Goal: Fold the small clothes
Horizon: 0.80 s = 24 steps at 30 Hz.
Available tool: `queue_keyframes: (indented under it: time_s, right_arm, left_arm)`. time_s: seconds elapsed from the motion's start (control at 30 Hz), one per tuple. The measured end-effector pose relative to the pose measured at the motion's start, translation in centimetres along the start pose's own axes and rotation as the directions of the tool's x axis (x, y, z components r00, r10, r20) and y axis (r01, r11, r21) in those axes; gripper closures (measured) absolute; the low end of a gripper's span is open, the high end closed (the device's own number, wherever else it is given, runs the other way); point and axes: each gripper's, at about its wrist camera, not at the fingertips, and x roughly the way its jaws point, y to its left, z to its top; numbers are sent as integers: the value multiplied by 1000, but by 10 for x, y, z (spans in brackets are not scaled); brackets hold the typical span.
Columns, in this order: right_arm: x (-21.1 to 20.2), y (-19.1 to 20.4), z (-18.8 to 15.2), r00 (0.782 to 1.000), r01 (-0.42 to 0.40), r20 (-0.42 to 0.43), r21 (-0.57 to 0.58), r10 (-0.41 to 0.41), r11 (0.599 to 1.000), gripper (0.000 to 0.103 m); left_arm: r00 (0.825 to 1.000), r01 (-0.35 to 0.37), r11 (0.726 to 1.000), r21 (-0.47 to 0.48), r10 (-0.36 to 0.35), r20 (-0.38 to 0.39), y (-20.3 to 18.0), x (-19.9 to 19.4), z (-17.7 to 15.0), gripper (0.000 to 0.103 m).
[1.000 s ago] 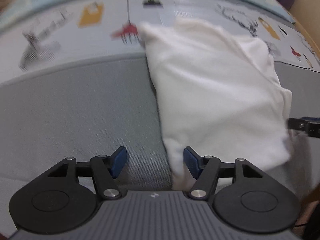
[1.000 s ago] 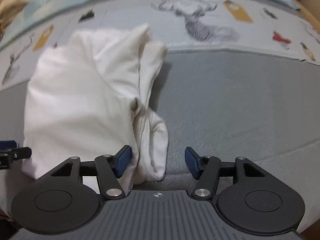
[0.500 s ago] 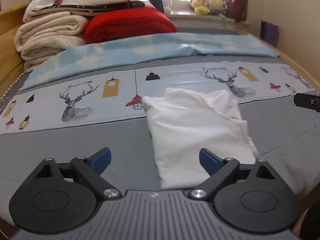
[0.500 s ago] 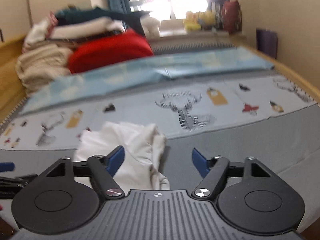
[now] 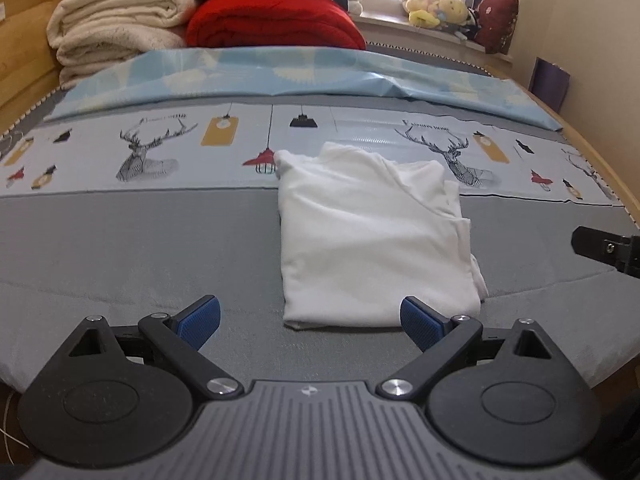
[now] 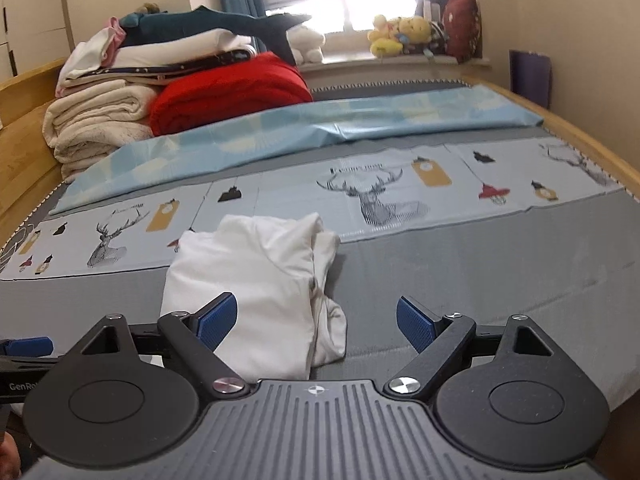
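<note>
A small white garment [image 5: 368, 236] lies folded into a rough rectangle on the grey bedspread [image 5: 140, 248]; it also shows in the right wrist view [image 6: 256, 280]. My left gripper [image 5: 310, 322] is open and empty, held back from the garment's near edge. My right gripper [image 6: 316, 320] is open and empty, above and behind the garment's near right corner. The right gripper's tip shows at the right edge of the left wrist view [image 5: 604, 246]. The left gripper's tip shows at the left edge of the right wrist view [image 6: 28, 348].
A deer-print sheet band [image 5: 160, 152] and a light blue sheet [image 5: 280, 76] cross the bed behind the garment. Folded cream blankets [image 5: 112, 24] and a red blanket [image 5: 276, 20] are stacked at the head. Plush toys [image 6: 400, 34] sit on the windowsill. A wooden bed rail [image 6: 592, 148] runs along the right.
Both grippers have pulled back and tilted up from the garment, and their jaws have opened wider. The garment stays folded on the bed.
</note>
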Motion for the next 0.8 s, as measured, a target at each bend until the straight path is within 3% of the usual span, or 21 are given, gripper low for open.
queue_keyframes:
  time_s: [0.4, 0.8]
  right_arm:
    - [16, 33, -14, 999, -28, -47, -178, 20, 984, 15]
    - [18, 37, -15, 997, -46, -67, -199, 34, 979, 15]
  left_arm:
    - [999, -9, 1000, -4, 9, -38, 2, 16, 0, 5]
    - [999, -11, 1000, 14, 12, -33, -3, 16, -3, 5]
